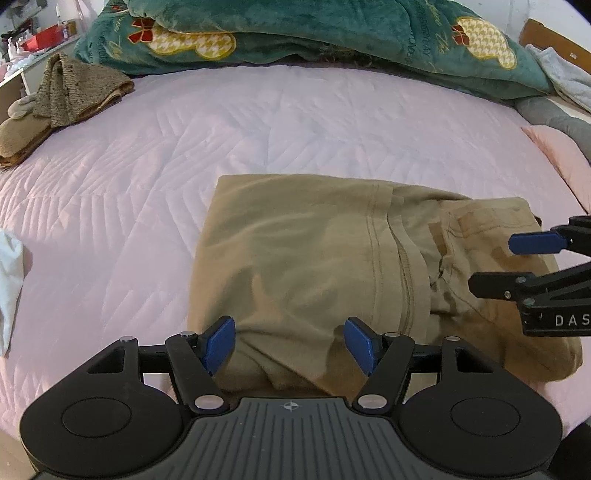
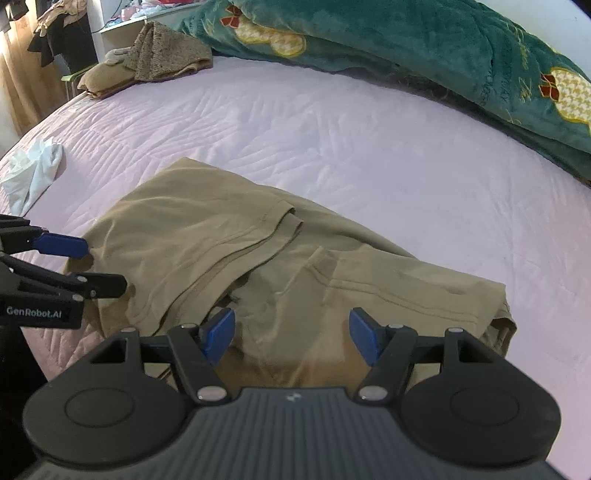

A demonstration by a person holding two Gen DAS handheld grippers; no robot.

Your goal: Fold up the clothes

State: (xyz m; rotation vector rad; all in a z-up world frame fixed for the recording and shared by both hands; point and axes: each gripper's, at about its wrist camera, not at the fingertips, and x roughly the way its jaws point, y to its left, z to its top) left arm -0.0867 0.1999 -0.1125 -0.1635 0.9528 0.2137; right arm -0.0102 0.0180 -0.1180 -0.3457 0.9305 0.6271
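Observation:
A tan garment point(image 1: 314, 258) lies folded on the pink quilted bed point(image 1: 184, 147), its hems and seams showing on top. My left gripper point(image 1: 290, 345) hovers over the garment's near left edge, blue pads wide apart and pressing on nothing. The right gripper point(image 1: 491, 264) reaches in from the right over the garment's right part, also open. In the right wrist view the same garment point(image 2: 258, 251) lies rumpled below my right gripper point(image 2: 291, 338), whose pads stand apart with only loose cloth beneath them. The left gripper point(image 2: 105, 264) shows at the left edge, open at the garment's left border.
A green plush blanket point(image 1: 314, 33) is heaped along the far side of the bed. Brown knit clothes point(image 1: 62, 96) are stacked at the far left corner. A white cloth point(image 1: 9, 280) lies at the left edge. A pink pillow point(image 1: 561, 158) and grey fabric point(image 1: 554, 118) sit at the right.

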